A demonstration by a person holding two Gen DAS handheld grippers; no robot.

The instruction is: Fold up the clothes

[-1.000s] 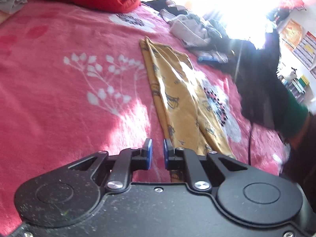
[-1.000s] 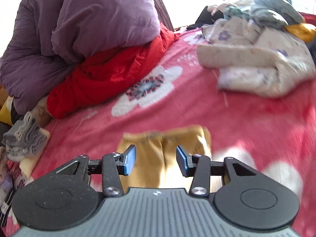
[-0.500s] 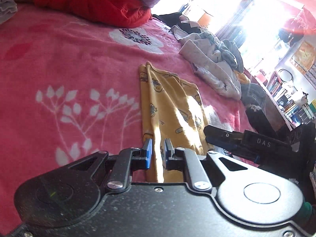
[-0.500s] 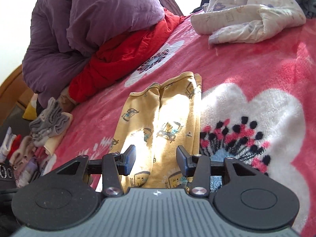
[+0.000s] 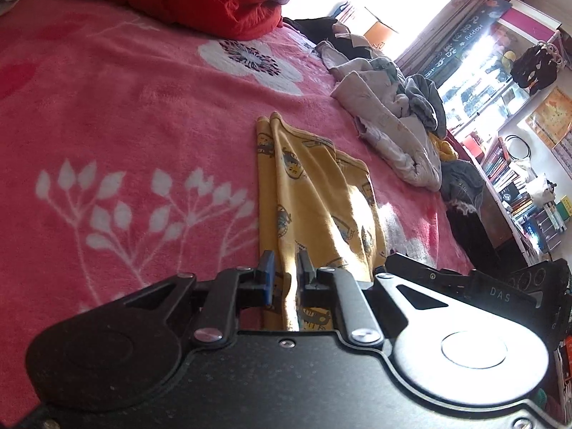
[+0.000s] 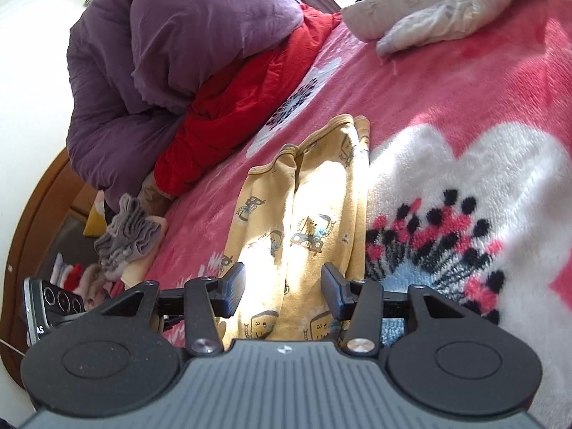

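While yellow garment (image 5: pixel 314 196) lies ahead | left gripper (image 5: pixel 286 271) fingers seemingly pinch its fold | right gripper (image 6: pixel 282 287) fingers wide

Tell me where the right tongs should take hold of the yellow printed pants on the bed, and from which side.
Probably the near end of the yellow pants, approached low along the pink blanket. They lie flat, lengthwise away from the tongs, so only that end offers an edge to pinch. The right tongs stand open over it; the left tongs already pinch a fold beside them.
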